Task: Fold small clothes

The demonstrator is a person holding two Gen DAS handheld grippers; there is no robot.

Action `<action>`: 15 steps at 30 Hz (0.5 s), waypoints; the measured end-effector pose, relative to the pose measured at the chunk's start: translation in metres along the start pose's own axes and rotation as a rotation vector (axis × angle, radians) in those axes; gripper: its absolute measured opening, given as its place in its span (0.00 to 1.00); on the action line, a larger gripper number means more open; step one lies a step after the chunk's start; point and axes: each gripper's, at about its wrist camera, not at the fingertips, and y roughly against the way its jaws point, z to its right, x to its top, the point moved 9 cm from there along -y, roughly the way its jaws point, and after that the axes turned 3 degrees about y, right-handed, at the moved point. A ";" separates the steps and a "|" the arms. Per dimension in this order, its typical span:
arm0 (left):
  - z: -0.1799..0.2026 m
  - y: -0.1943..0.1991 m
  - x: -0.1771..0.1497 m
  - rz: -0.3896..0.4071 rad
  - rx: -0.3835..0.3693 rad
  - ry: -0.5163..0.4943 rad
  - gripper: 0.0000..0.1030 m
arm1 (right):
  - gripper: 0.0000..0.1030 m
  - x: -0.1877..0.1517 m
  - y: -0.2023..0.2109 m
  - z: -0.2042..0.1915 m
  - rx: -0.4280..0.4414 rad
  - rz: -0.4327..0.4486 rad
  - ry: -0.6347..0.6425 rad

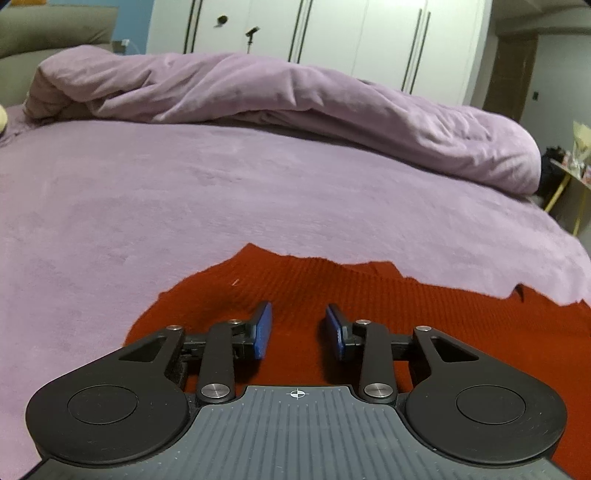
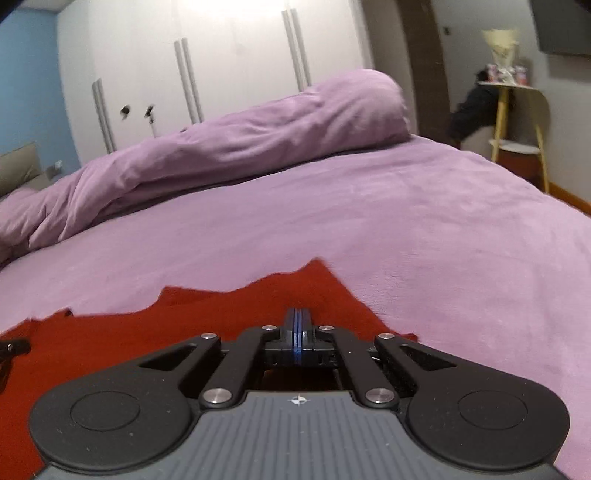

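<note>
A red ribbed knit garment (image 1: pixel 369 295) lies flat on the purple bed (image 1: pixel 184 192). Above it, the left claw (image 1: pixel 298 330) is spread; the right claw (image 2: pixel 297 325) is pressed together, empty.

Left wrist: we looked low along the left gripper (image 1: pixel 298 328), close over the red garment (image 1: pixel 424 314).
Right wrist: same, along the right gripper (image 2: pixel 298 325).
Shared: garment, purple bed (image 1: pixel 184 192), rolled duvet (image 1: pixel 295 107), wardrobe (image 1: pixel 332 33).

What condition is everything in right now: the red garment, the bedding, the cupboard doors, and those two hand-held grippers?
Red garment: spread flat on the bed, unfolded.
Duvet: bunched along the far side.
Wardrobe doors: closed.
Left hand-held gripper: open, nothing between its pads.
Right hand-held gripper: shut, over the garment.
</note>
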 end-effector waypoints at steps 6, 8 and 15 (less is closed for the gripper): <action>-0.013 0.042 -0.005 0.018 0.036 -0.058 0.56 | 0.05 -0.002 0.021 -0.029 -0.006 -0.011 0.082; -0.026 0.053 -0.014 0.008 0.043 -0.051 0.56 | 0.05 -0.003 0.038 -0.047 0.032 0.025 0.136; -0.070 0.077 -0.030 -0.066 0.202 -0.038 0.68 | 0.05 -0.037 0.078 -0.022 -0.090 0.002 0.278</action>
